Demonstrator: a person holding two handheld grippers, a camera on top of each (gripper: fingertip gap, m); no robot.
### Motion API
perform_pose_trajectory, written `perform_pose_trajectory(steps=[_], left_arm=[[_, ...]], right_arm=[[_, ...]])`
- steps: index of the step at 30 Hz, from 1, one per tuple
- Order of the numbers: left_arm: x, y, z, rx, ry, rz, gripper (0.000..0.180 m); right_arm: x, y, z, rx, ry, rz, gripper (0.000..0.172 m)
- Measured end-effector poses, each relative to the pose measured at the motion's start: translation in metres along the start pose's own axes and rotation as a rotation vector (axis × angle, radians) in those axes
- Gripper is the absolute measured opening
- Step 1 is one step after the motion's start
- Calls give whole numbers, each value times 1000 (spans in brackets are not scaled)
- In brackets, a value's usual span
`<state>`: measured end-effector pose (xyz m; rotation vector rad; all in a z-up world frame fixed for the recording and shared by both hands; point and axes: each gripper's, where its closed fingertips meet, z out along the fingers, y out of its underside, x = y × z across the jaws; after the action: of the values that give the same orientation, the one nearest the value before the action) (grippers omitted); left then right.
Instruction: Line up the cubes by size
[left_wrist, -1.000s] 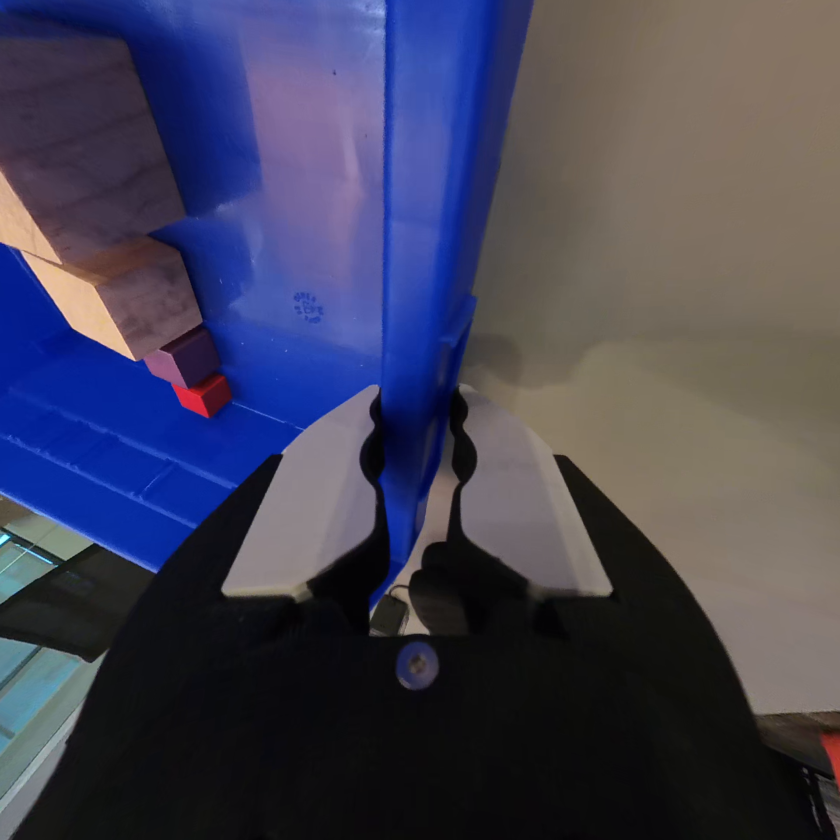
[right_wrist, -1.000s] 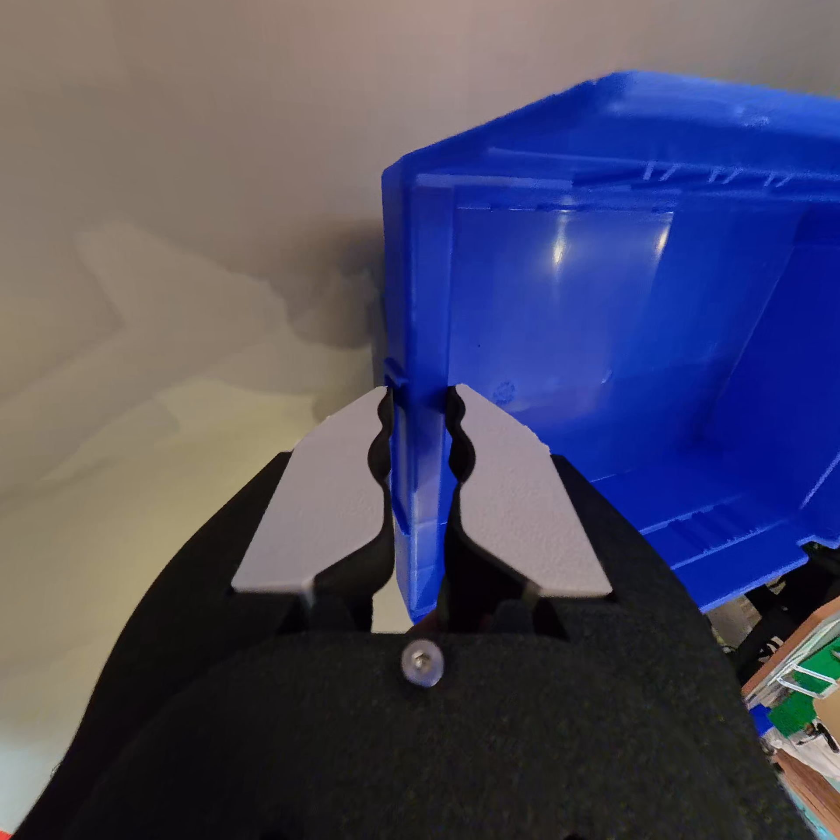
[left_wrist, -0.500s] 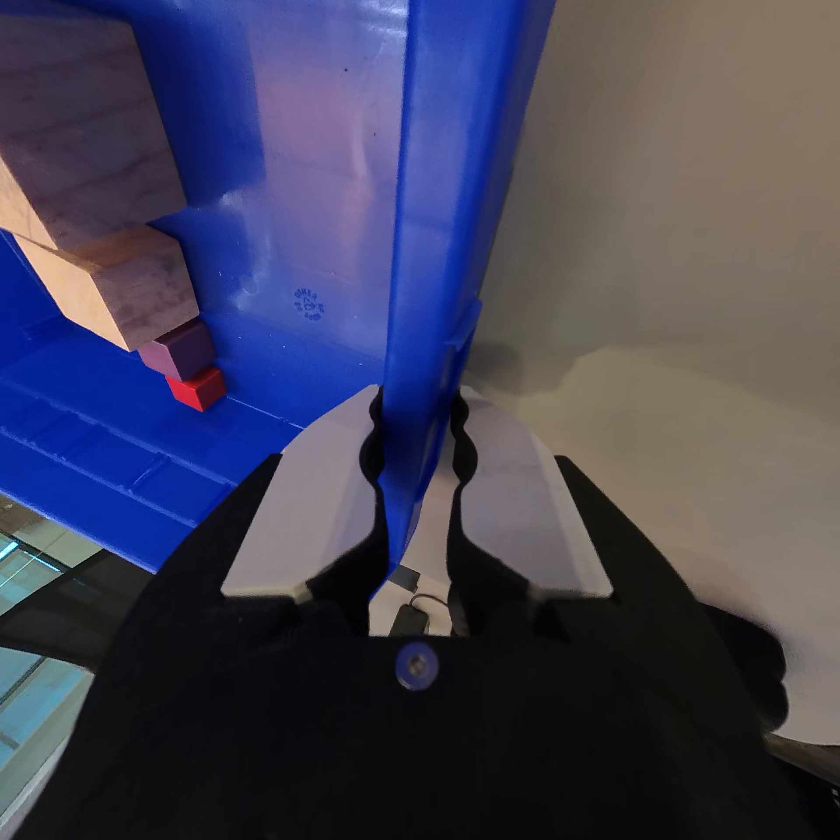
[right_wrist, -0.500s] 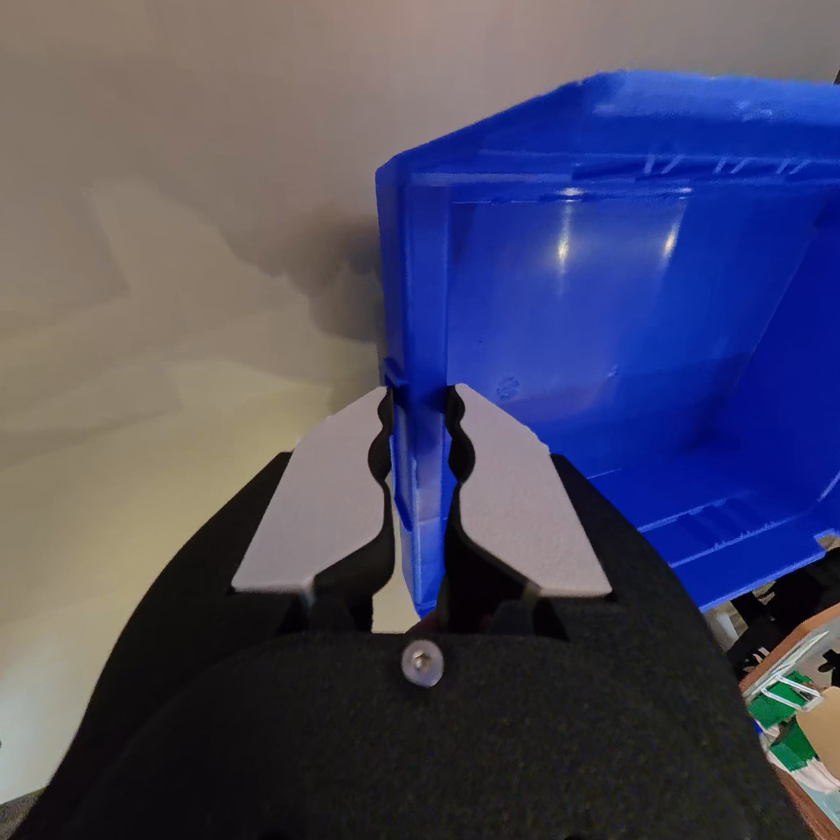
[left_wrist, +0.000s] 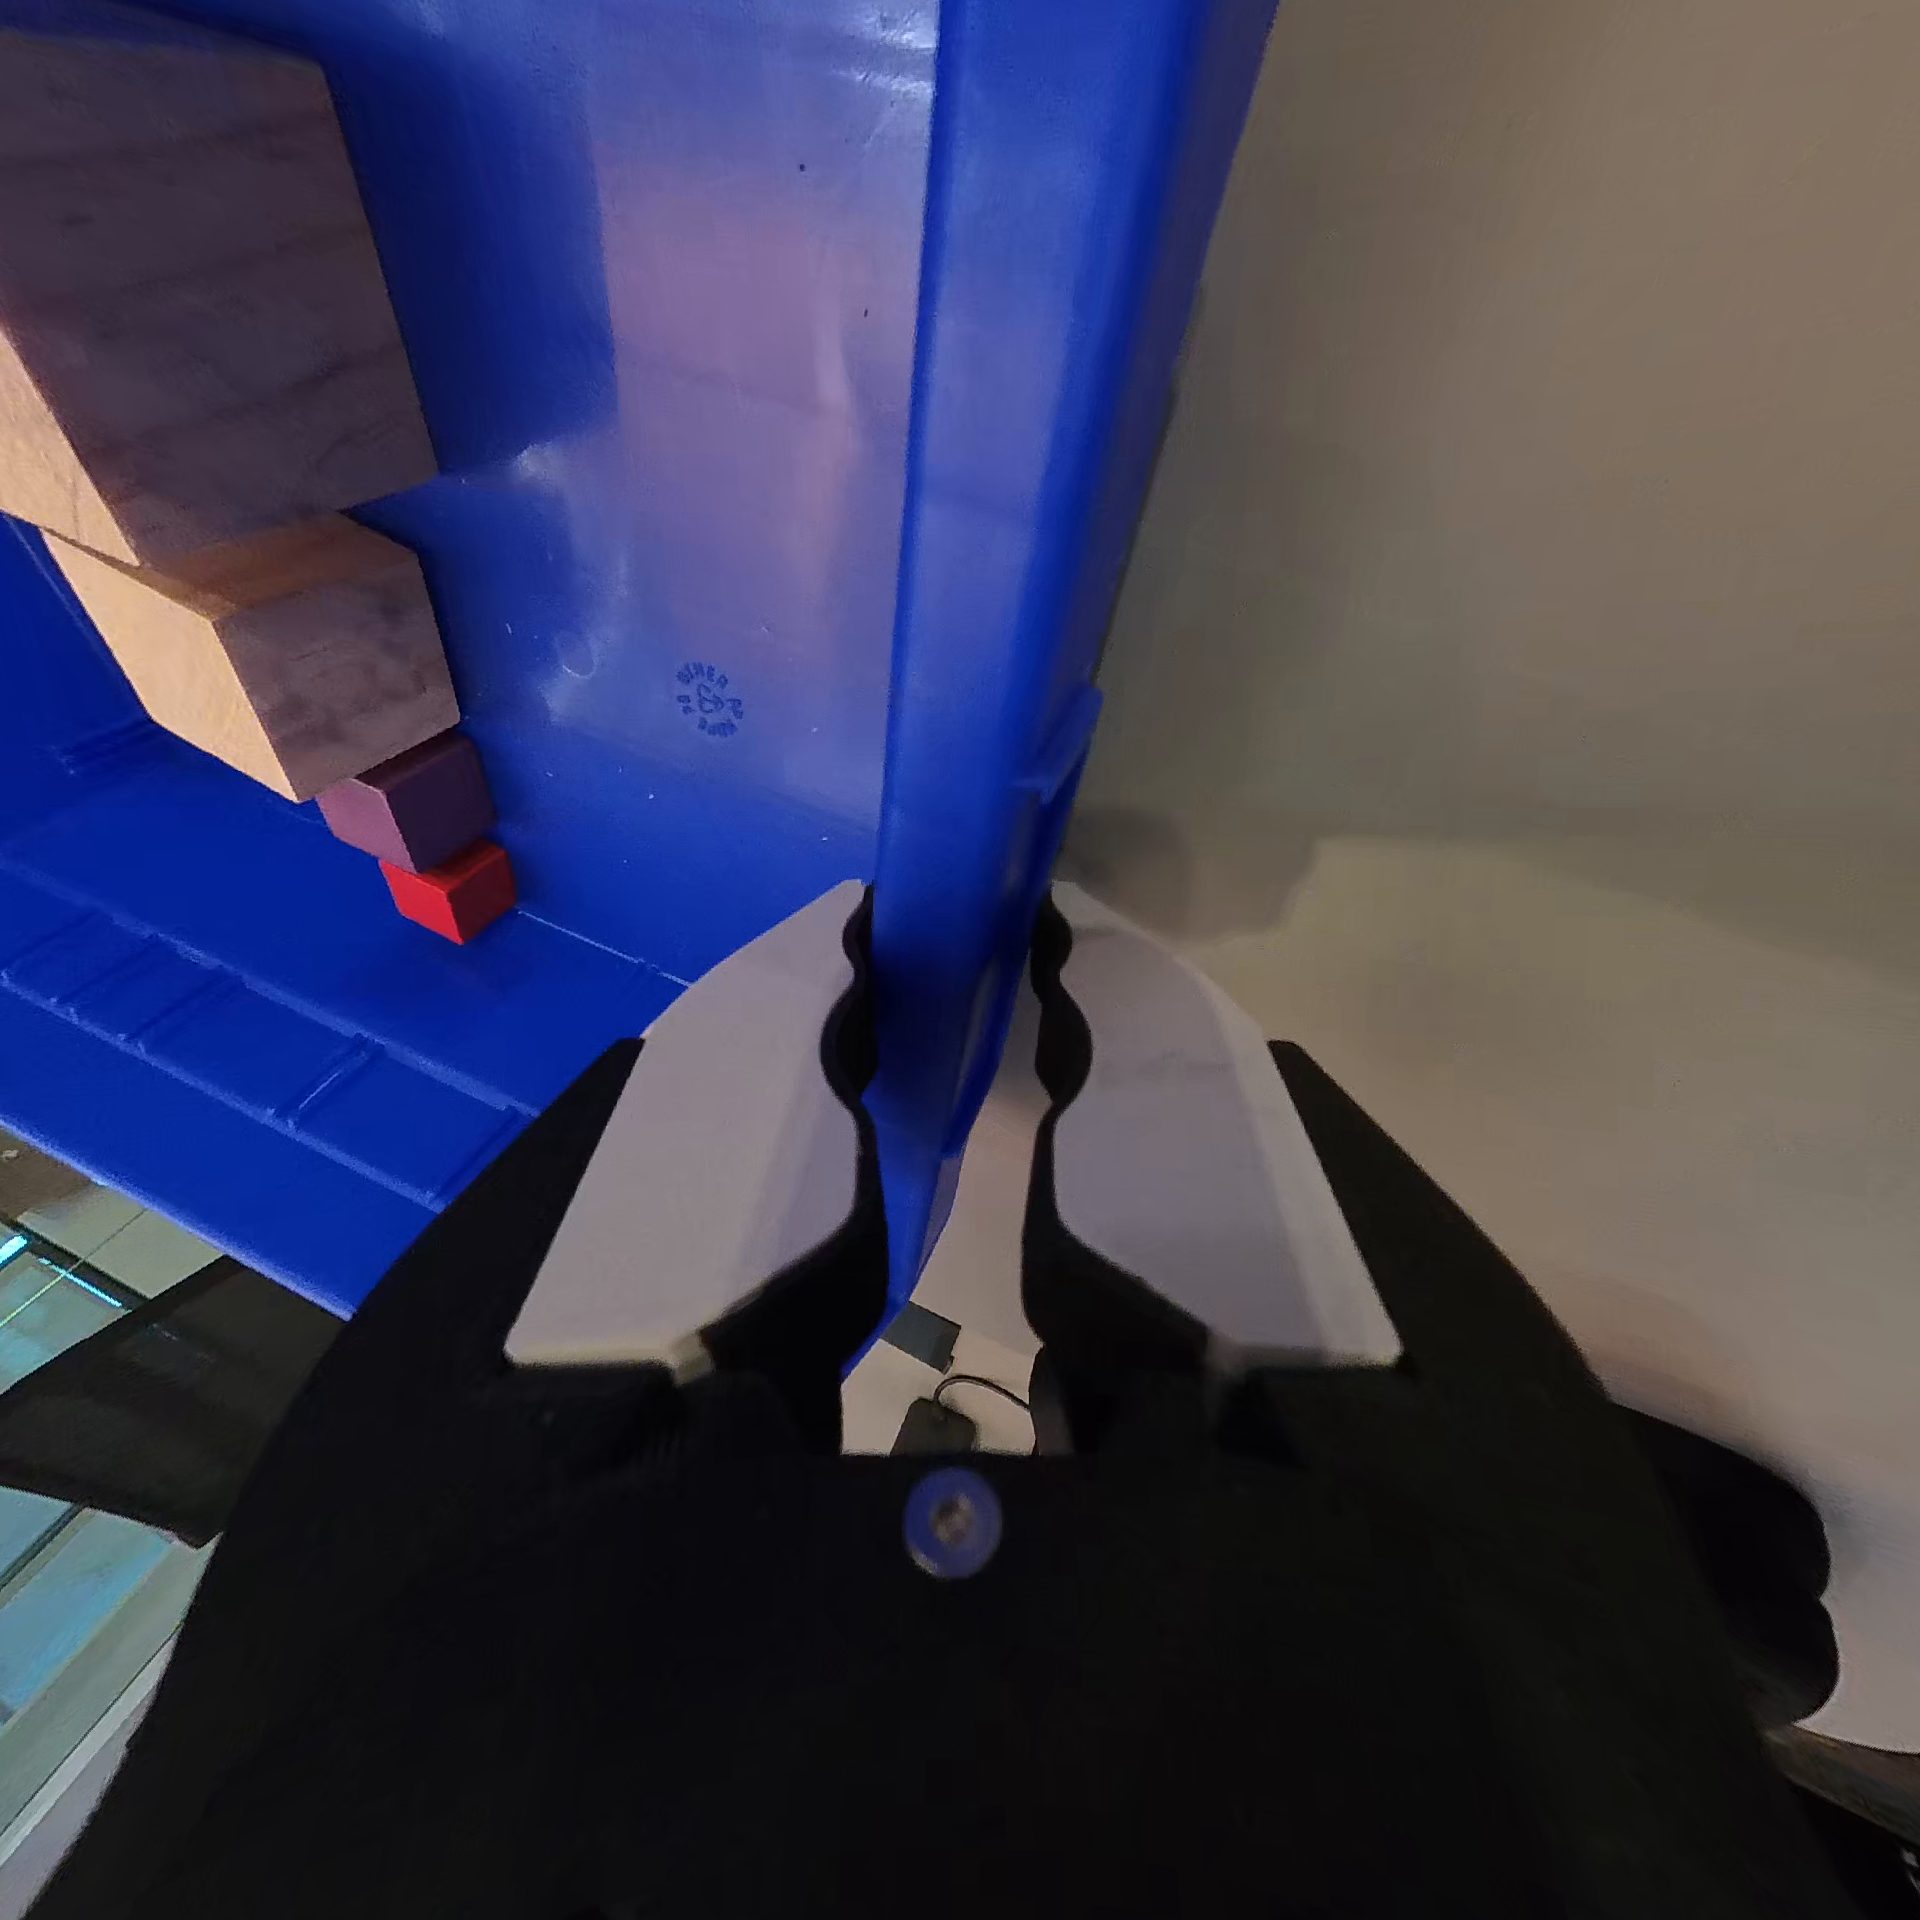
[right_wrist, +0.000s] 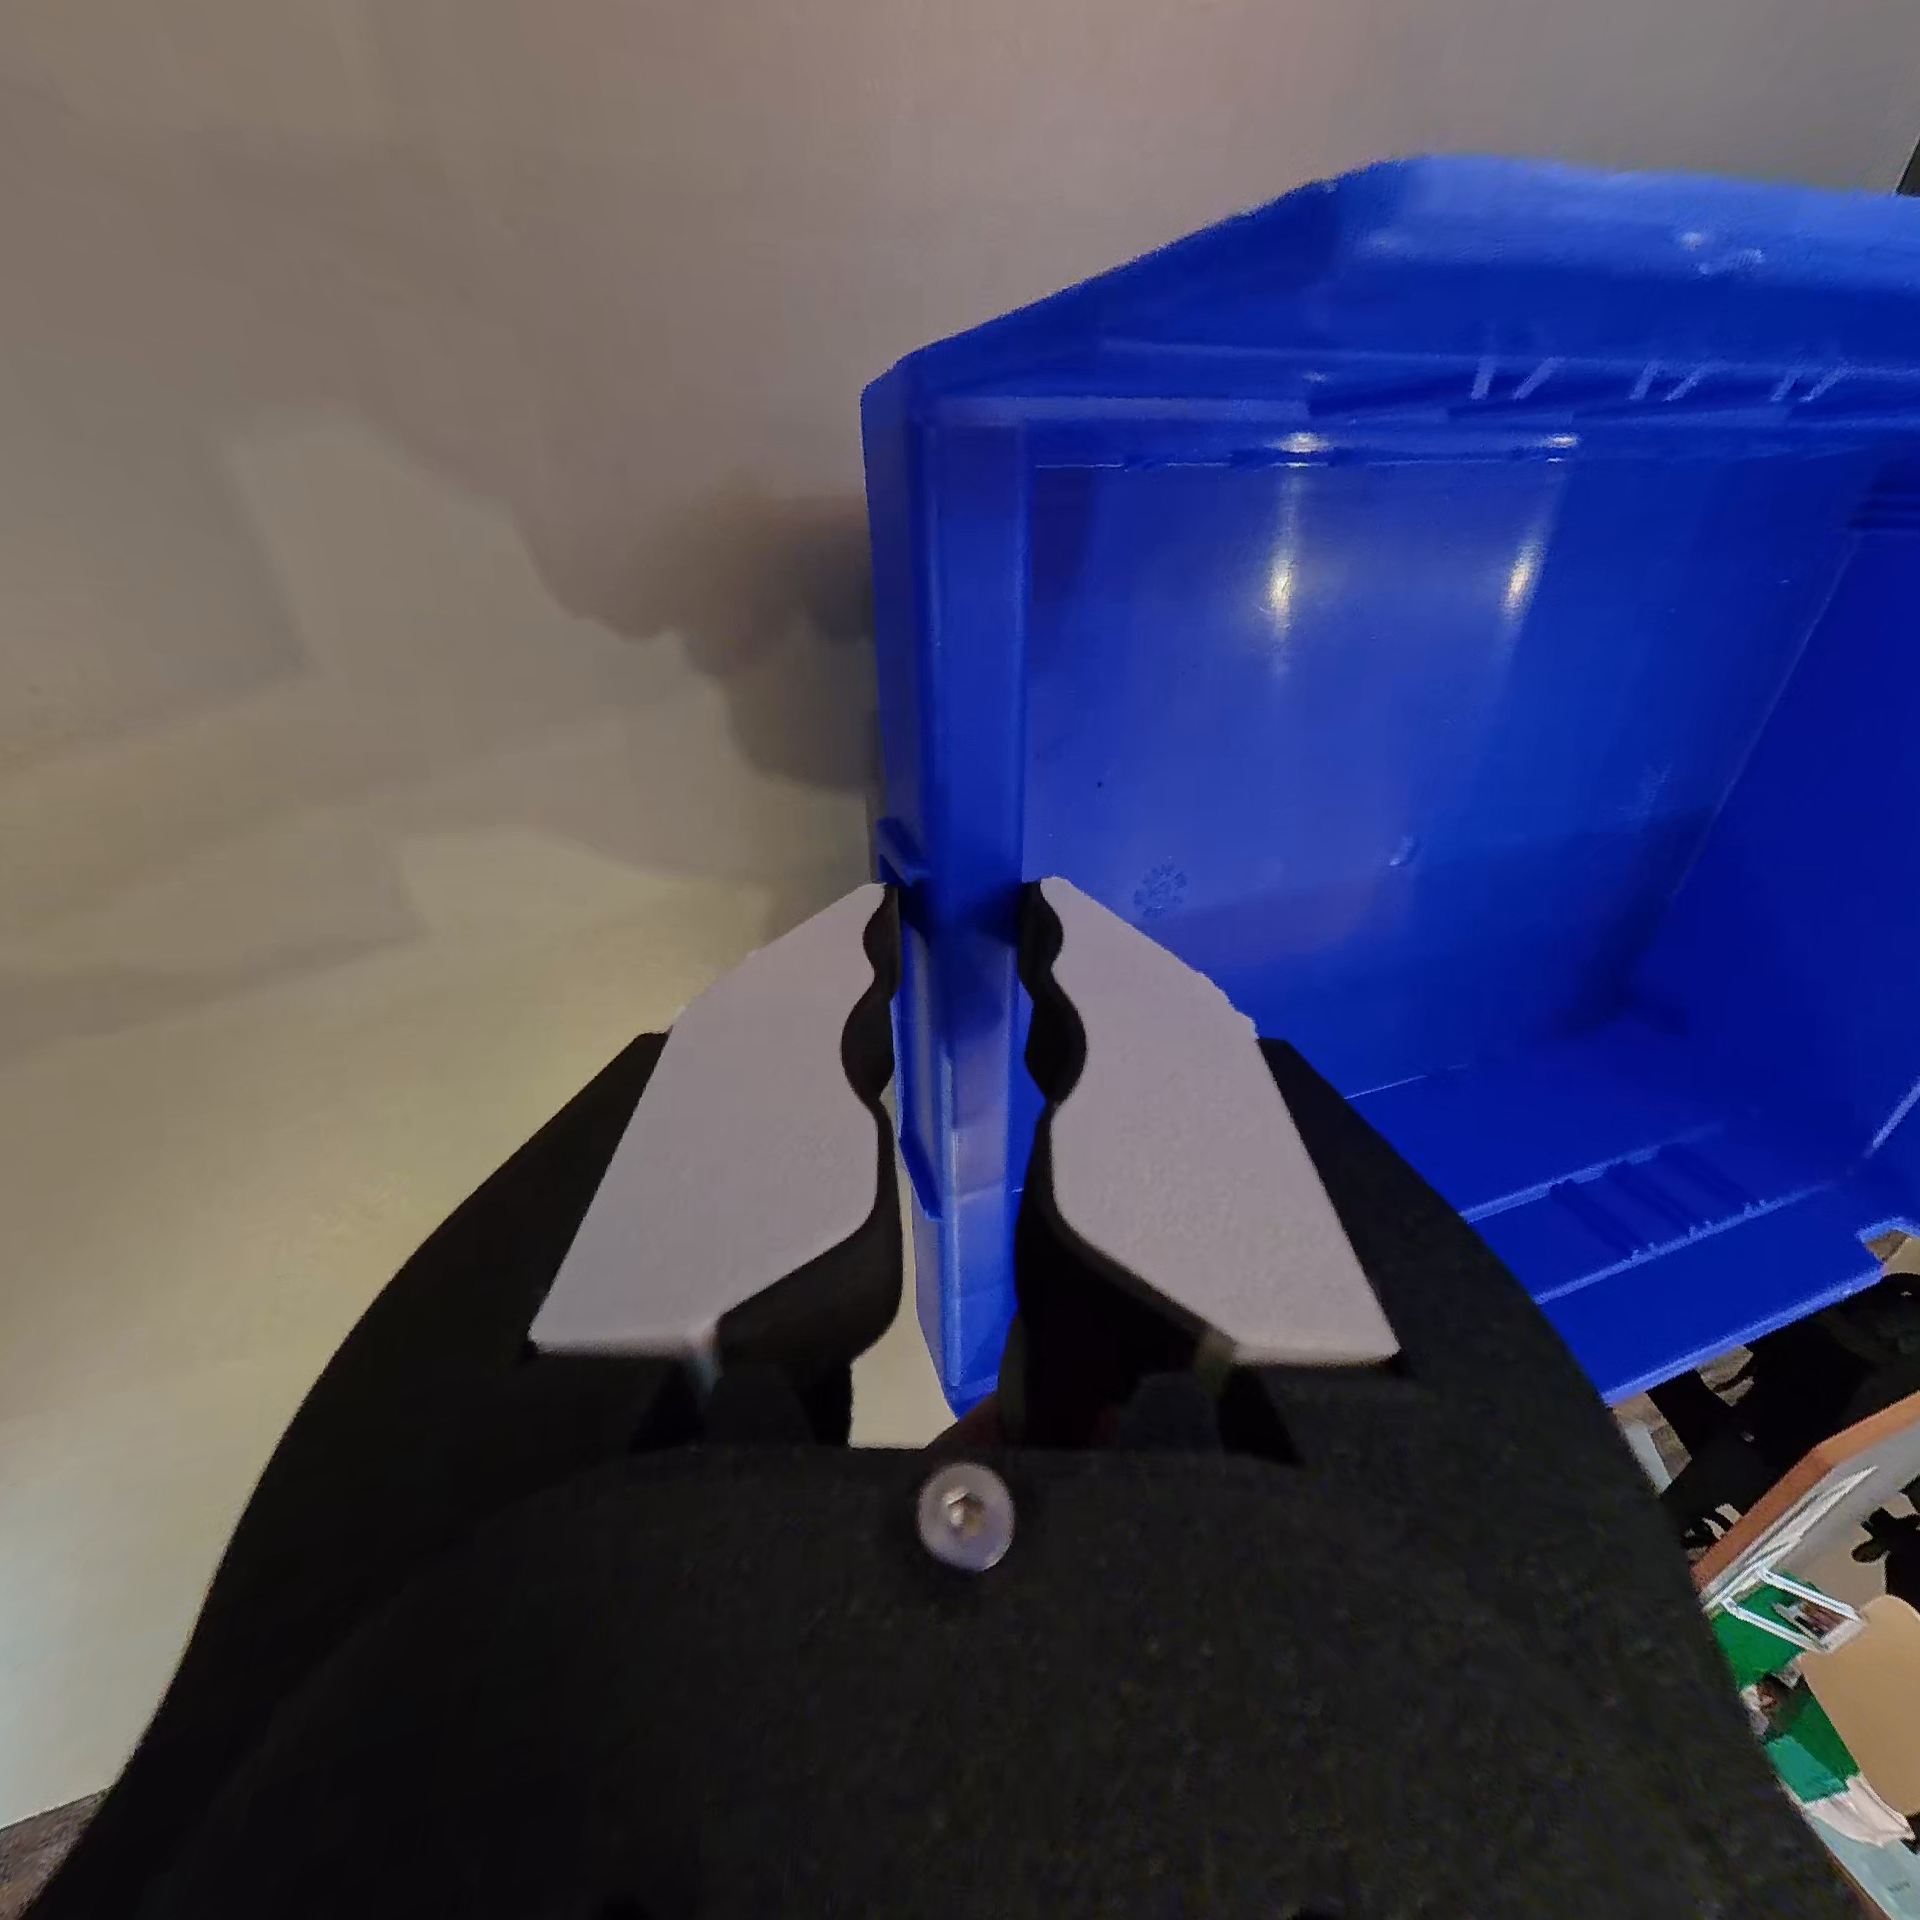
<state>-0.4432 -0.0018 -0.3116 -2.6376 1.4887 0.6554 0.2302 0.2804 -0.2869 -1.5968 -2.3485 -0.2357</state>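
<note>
Blue plastic bin (left_wrist: 727, 364) tipped up, gripped on two opposite side walls: left gripper (left_wrist: 951, 914) jaws clenched on one wall rim, right gripper (right_wrist: 956, 904) jaws clenched on the other (right_wrist: 966, 727). Inside, four cubes sit in a touching row by size toward the bin's lower edge: large wooden cube (left_wrist: 177, 312), smaller wooden cube (left_wrist: 301, 665), purple cube (left_wrist: 416, 805), red cube (left_wrist: 452, 891). Small round moulded stamp (left_wrist: 710, 699) on the bin's inside, too small to read.

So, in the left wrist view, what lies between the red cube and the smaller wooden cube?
A purple cube lies between the red cube and the smaller wooden cube, touching both, inside the blue bin.
</note>
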Motion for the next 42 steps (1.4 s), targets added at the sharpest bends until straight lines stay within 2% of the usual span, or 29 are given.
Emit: perform_pose_trajectory(steps=[34,36,37,38,42], left_arm=[[-23,3,10,-32,-34,-60,29],[-21,6,12,-41,-20,-127,49],[-22,9,10,-43,-35,-145,59],[-20,11,8,-39,-41,-155,66],[-22,10,-11,45,-105,-253,76]], right_arm=[[10,1,3,-3,28,1,21],[11,2,3,-27,67,24,27],[9,2,2,-38,73,30,42],[8,3,2,-48,91,38,51],[7,-6,-16,6,194,84,61]])
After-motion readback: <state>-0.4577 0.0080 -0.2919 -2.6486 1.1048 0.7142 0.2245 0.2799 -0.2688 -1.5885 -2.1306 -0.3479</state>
